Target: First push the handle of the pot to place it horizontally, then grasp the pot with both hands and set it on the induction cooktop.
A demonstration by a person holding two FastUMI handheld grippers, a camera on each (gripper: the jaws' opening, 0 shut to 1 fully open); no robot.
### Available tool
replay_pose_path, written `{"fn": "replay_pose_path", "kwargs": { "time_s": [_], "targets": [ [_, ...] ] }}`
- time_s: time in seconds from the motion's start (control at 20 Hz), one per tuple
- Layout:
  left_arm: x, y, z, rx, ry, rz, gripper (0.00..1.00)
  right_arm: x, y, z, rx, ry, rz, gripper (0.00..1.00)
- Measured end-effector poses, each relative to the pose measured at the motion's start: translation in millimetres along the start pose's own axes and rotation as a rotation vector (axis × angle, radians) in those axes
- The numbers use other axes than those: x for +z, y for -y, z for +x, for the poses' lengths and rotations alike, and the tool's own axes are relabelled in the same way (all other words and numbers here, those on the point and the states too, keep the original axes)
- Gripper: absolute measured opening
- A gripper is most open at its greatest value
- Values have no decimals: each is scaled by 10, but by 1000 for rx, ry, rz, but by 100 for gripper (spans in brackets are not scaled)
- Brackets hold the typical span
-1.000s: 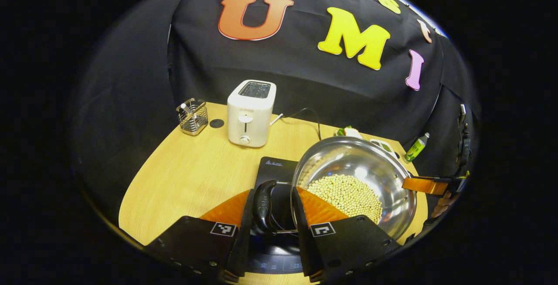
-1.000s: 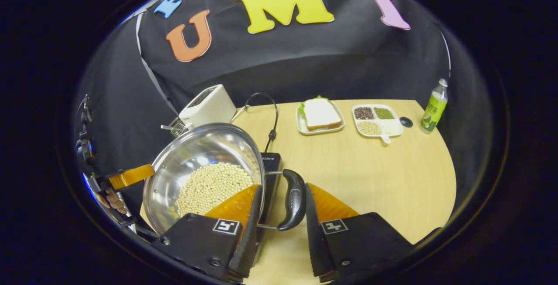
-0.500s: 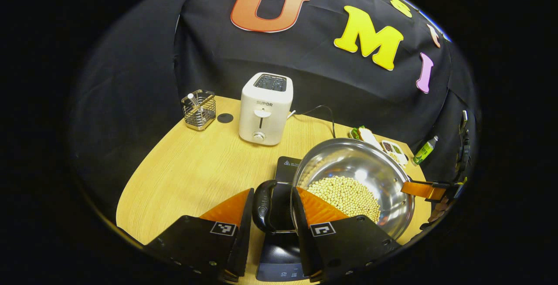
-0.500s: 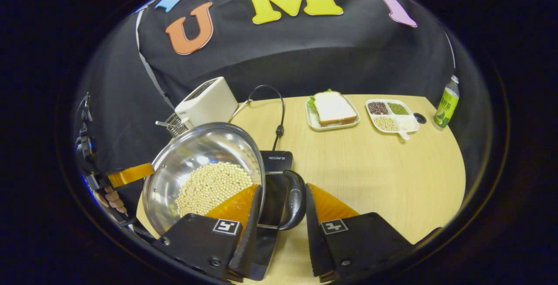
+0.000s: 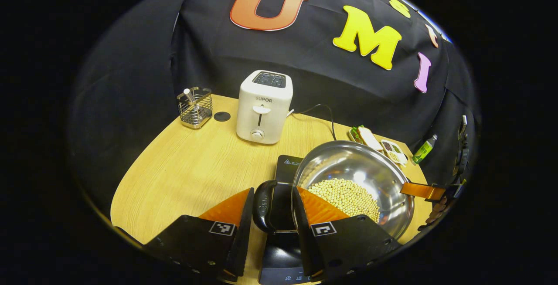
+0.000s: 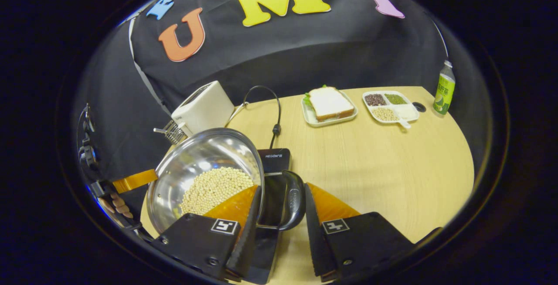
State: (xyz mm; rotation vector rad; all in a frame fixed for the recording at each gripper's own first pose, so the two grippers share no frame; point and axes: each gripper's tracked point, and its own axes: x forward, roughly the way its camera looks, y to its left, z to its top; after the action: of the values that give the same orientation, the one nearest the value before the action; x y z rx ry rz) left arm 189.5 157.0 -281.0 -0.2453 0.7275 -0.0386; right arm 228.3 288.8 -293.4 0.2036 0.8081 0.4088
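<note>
Pot of pale beans sits over the black cooktop, carried from both sides so it stays level and nothing spills.

Left gripper: fingers set either side of the pot's black loop handle, narrow gap, one finger inside against the steel wall. Whether both pads press cannot be told.

Right gripper: same arrangement on the opposite handle, one finger over the rim by the beans, the other outside the loop. Grip pressure also unclear.

Handles lie flat, outward from the rim, which suits this side-on pinch.

Whether the pot's base touches the cooktop is hidden by the bowl; judged close to set-down. Toaster and sandwich plate stand well apart.
</note>
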Motion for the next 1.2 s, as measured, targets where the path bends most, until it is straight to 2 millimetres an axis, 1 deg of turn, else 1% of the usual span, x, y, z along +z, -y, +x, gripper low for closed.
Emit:
{"fn": "replay_pose_path", "kwargs": {
  "time_s": [0.05,0.1,0.15,0.2,0.25,0.3,0.35,0.45,0.55,0.6,0.65,0.75,0.9,1.05,1.15,1.2],
  "targets": [
    [12,-16,4,12,5,-5,51,4,-5,8,6,11,7,57],
    [30,-35,-5,26,17,6,42,10,3,11,8,22,13,58],
    [60,-71,-34,50,34,18,61,38,12,7,11,41,19,59],
    [105,-120,-65,76,55,27,66,58,24,-4,10,59,20,61],
    [127,-145,-132,93,67,31,82,79,65,-31,-6,80,18,62],
    [143,-112,-163,95,82,33,87,104,104,-67,-17,99,3,66],
    [181,-82,-226,89,99,42,91,110,133,-101,-26,110,-8,78],
    [222,-60,-354,98,137,61,96,95,145,-199,-25,129,-15,87],
    [268,-52,-510,119,174,77,96,99,176,-334,-36,157,-21,90],
    [290,-10,-604,117,190,79,96,136,220,-438,-54,183,-33,90],
    [319,49,-696,108,212,80,96,183,242,-541,-66,216,-47,88],
    [367,151,-925,95,252,92,95,246,258,-804,-80,279,-70,87],
    [492,326,-1257,94,325,118,96,327,260,-1318,-99,374,-96,87],
    [566,647,-1638,44,395,125,95,389,259,-1920,-125,462,-122,88],
    [641,806,-1918,33,452,136,96,421,273,-2349,-153,520,-127,87],
    [677,925,-2054,17,480,147,95,432,272,-2571,-162,548,-134,88]
  ]
}}
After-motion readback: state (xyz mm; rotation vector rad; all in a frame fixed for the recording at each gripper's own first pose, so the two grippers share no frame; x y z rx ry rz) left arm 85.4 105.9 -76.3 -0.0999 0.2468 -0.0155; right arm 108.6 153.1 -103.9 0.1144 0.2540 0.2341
